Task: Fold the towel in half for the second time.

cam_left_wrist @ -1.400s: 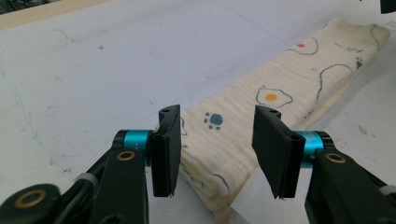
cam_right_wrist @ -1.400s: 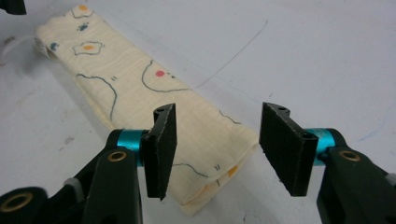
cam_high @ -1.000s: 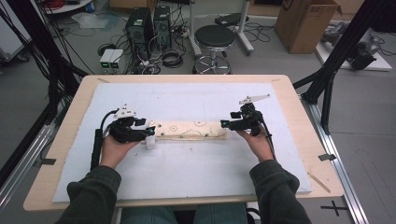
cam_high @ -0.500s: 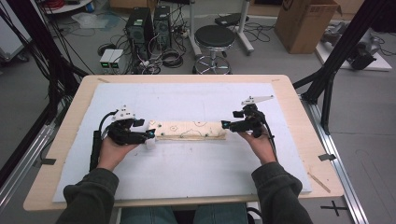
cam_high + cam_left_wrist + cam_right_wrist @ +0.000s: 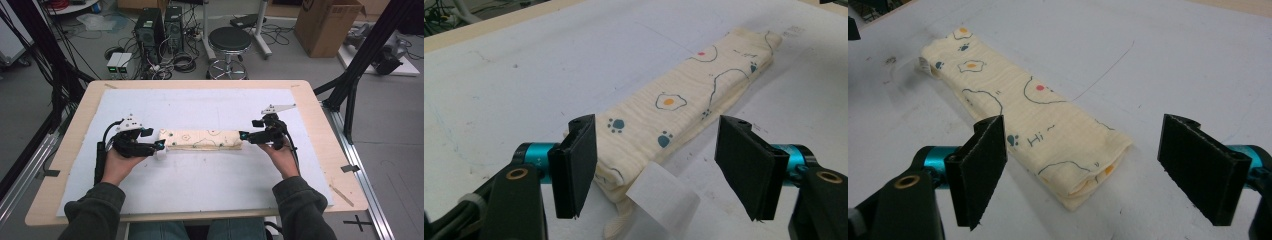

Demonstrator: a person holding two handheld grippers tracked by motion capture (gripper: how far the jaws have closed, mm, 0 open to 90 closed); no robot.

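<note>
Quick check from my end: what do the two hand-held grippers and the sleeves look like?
Both the left hand-held gripper and the right hand-held gripper are black, with flat black pads on teal mounts. Each carries a grey three-cornered plate and trails a black cable. The sleeves are dark olive.

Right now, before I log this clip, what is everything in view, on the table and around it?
Folded cream cloth with fried-egg and paw prints: one, cream, lying flat at the middle of the mat between the two grippers; a white label sticks out at its left end.
White mat: one, white, covering most of the table top.
Light wooden table: one, pale wood, under the mat.
Black round stool: one, black seat, on the floor beyond the table.
Black computer towers: two, black, on the floor at far left with cables.
Brown cardboard box: one, brown, on the floor at far right.
Left gripper: one, black, jaws open at the cloth's left end.
Right gripper: one, black, jaws open at the cloth's right end.
</note>
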